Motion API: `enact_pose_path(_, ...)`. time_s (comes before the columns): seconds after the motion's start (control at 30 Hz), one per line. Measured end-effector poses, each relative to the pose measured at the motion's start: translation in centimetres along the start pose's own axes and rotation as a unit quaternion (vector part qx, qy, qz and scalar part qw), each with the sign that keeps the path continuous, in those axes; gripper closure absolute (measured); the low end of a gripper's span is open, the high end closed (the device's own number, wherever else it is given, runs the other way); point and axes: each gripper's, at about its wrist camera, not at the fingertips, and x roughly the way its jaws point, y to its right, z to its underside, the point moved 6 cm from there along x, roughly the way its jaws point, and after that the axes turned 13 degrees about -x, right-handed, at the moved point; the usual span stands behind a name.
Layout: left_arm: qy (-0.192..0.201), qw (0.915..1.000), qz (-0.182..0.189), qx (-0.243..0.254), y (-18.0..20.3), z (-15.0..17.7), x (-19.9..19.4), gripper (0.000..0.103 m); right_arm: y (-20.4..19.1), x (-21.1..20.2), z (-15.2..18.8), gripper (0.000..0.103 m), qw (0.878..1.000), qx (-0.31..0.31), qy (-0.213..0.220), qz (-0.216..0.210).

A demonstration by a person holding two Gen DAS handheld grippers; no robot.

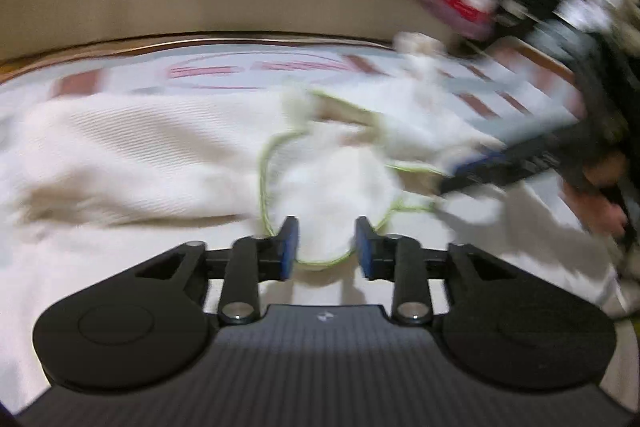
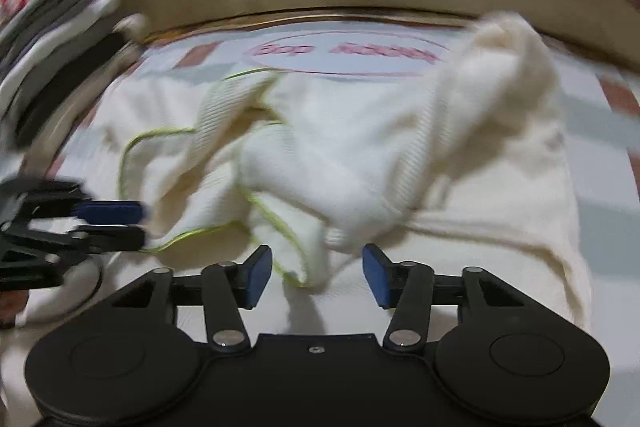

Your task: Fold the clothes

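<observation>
Folding this cream top (image 2: 360,155) lying crumpled just ahead of both grippers, my left gripper (image 1: 326,247) and right gripper (image 2: 316,277) part-open and empty, I should pinch its green-trimmed edge (image 2: 276,227) squarely.

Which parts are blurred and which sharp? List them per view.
Left wrist view: left gripper sharp, white garment smeared, right gripper streaked. Right wrist view: right gripper sharp, garment softly blurred, the top left corner streaked; fisheye bends both.
</observation>
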Motion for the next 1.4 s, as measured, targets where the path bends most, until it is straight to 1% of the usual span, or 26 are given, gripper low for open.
enact_pose_path(0.1, 0.024, 0.9971, -0.025, -0.068, -2.1, -0.4, -0.5, 0.057, 1.2, 0.7, 0.8, 0.044, 0.996, 0.086, 0.004, -0.038)
enact_pose_path(0.17, 0.022, 0.9951, -0.012, -0.095, -2.1, -0.5, 0.1, 0.054, 1.4, 1.5, 1.5, 0.043, 0.987, 0.137, 0.011, -0.081)
enact_pose_path(0.2, 0.021, 0.9944, -0.005, -0.103, -1.9, -0.5, 0.6, 0.054, 1.3, 1.7, 1.7, 0.043, 0.985, 0.147, 0.024, -0.085)
enact_pose_path(0.23, 0.021, 0.9951, -0.001, -0.097, -1.3, -0.4, 1.1, 0.057, 1.2, 1.7, 1.6, 0.049, 0.985, 0.145, 0.036, -0.082)
enact_pose_path(0.27, 0.027, 0.9968, -0.011, -0.075, -0.6, -0.4, 1.4, 0.08, 0.9, 1.4, 1.4, 0.086, 0.989, 0.125, 0.042, -0.07)
enact_pose_path(0.3, 0.044, 0.998, -0.04, -0.023, 0.5, -0.4, 1.2, 0.101, 0.5, 1.2, 1.2, 0.096, 0.992, 0.104, 0.047, -0.057)
enact_pose_path(0.37, 0.084, 0.9881, -0.095, 0.087, 2.9, -0.5, 0.1, 0.101, 0.0, -0.9, 0.8, 0.096, 0.997, 0.048, 0.064, -0.017)
enact_pose_path(0.4, 0.107, 0.9772, -0.117, 0.141, 4.1, -0.5, -0.9, 0.101, -0.3, -1.9, 0.7, 0.096, 0.998, 0.018, 0.066, 0.007)
enact_pose_path(0.5, 0.112, 0.9697, -0.089, 0.198, 6.3, 0.2, -2.2, 0.101, -0.7, -4.1, 0.8, 0.096, 0.992, -0.067, 0.055, 0.087)
enact_pose_path(0.6, 0.026, 0.9706, -0.084, 0.224, 5.9, 2.9, 0.5, 0.098, -0.7, -2.8, 2.3, 0.096, 0.989, -0.108, 0.019, 0.103)
enact_pose_path(0.63, -0.001, 0.9714, -0.091, 0.219, 5.4, 3.7, 1.5, 0.098, -0.4, -2.2, 2.5, 0.096, 0.992, -0.089, 0.016, 0.088)
enact_pose_path(0.67, -0.015, 0.9756, -0.09, 0.2, 5.0, 4.0, 1.7, 0.093, -0.2, -1.7, 2.6, 0.093, 0.995, -0.068, 0.013, 0.072)
enact_pose_path(0.73, -0.029, 0.9818, -0.092, 0.164, 4.2, 4.2, 1.5, 0.075, 0.2, -1.2, 2.9, 0.091, 0.999, -0.033, 0.005, 0.043)
enact_pose_path(0.77, -0.029, 0.9835, -0.097, 0.15, 3.8, 4.1, 1.1, 0.054, 0.4, -1.1, 3.1, 0.09, 0.999, -0.02, 0.0, 0.028)
enact_pose_path(0.8, -0.03, 0.985, -0.102, 0.136, 3.4, 4.0, 0.7, 0.049, 0.2, -1.1, 3.4, 0.083, 1.0, -0.019, -0.003, 0.013)
enact_pose_path(0.83, -0.03, 0.9863, -0.106, 0.122, 3.0, 3.9, 0.4, 0.049, 0.3, -1.0, 3.7, 0.076, 1.0, -0.011, -0.013, -0.009)
enact_pose_path(0.87, -0.03, 0.9874, -0.111, 0.108, 2.6, 3.8, 0.0, 0.049, 0.3, -0.9, 3.9, 0.062, 0.999, -0.002, -0.024, -0.03)
enact_pose_path(0.93, -0.021, 0.993, -0.105, 0.05, 0.6, 3.2, -1.1, 0.048, 1.1, -1.2, 3.8, 0.06, 0.997, 0.051, -0.01, -0.059)
enact_pose_path(1.0, 0.002, 0.9952, -0.077, -0.06, -2.5, 2.0, -1.8, 0.043, 1.7, -1.5, 3.7, 0.043, 0.989, 0.116, 0.02, -0.088)
enact_pose_path(1.07, 0.016, 0.9844, -0.041, -0.17, -5.4, 0.8, -2.0, 0.043, 2.6, -1.5, 3.6, 0.039, 0.974, 0.185, 0.048, -0.121)
enact_pose_path(1.1, 0.016, 0.9745, -0.019, -0.223, -6.8, 0.4, -1.6, 0.043, 3.1, -1.1, 3.6, 0.039, 0.967, 0.214, 0.052, -0.125)
enact_pose_path(1.27, -0.052, 0.9587, 0.051, -0.275, -5.6, 0.0, 2.6, 0.042, 4.0, 1.7, 4.4, 0.038, 0.94, 0.313, 0.06, -0.122)
enact_pose_path(1.3, -0.056, 0.9593, 0.053, -0.272, -5.1, 0.1, 3.3, 0.042, 3.9, 2.0, 4.3, 0.037, 0.936, 0.322, 0.066, -0.126)
enact_pose_path(1.33, -0.059, 0.9604, 0.055, -0.267, -4.5, 0.2, 3.9, 0.042, 3.8, 2.2, 4.2, 0.042, 0.932, 0.33, 0.071, -0.129)
enact_pose_path(1.37, -0.057, 0.9637, 0.057, -0.255, -3.9, 0.1, 4.1, 0.049, 3.5, 2.5, 4.0, 0.064, 0.936, 0.319, 0.074, -0.13)
enact_pose_path(1.4, -0.063, 0.967, 0.052, -0.241, -3.4, -0.1, 4.4, 0.088, 3.2, 2.7, 3.7, 0.089, 0.941, 0.304, 0.071, -0.131)
